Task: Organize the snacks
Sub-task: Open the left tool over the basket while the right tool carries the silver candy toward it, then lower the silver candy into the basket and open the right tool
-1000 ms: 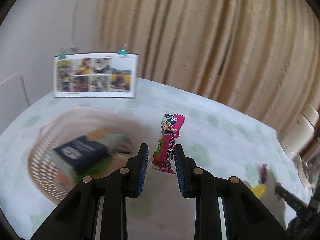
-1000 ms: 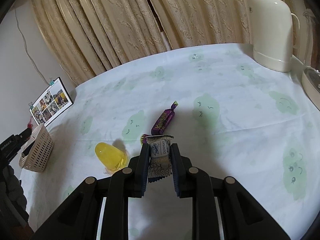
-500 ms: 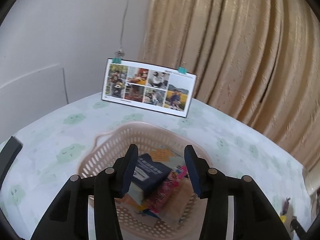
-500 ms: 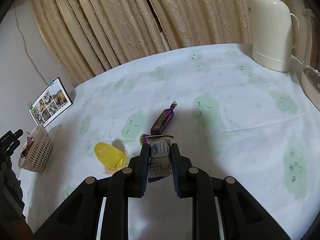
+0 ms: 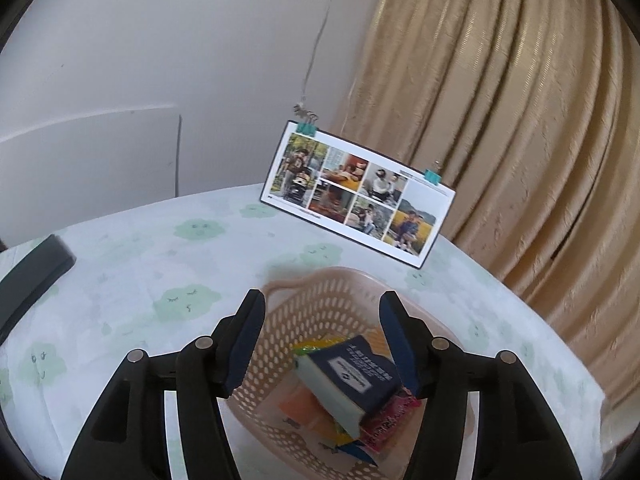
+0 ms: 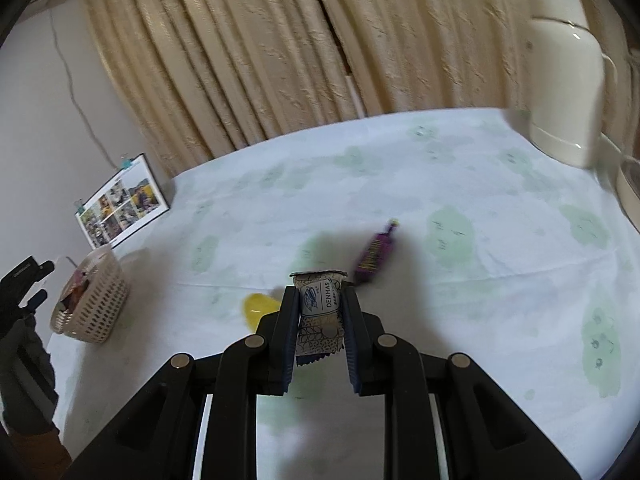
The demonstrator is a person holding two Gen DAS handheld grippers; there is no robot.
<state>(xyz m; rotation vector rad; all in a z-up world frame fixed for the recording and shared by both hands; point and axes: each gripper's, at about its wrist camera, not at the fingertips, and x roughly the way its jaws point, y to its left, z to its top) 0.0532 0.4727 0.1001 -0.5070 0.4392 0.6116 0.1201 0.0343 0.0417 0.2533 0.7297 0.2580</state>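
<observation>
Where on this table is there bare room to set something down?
Free: the cloth between the photo card and the white kettle, and right of the purple candy. Crowded: the beige perforated basket and around the yellow jelly cup.

from my feed, perforated matt plastic basket, glossy foil wrapper, soft printed cloth over my tabletop

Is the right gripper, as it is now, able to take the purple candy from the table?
Probably not yet. The right gripper is shut on the DENMAS packet, so it has no free grip. The purple candy itself lies uncovered just beyond it.
</observation>
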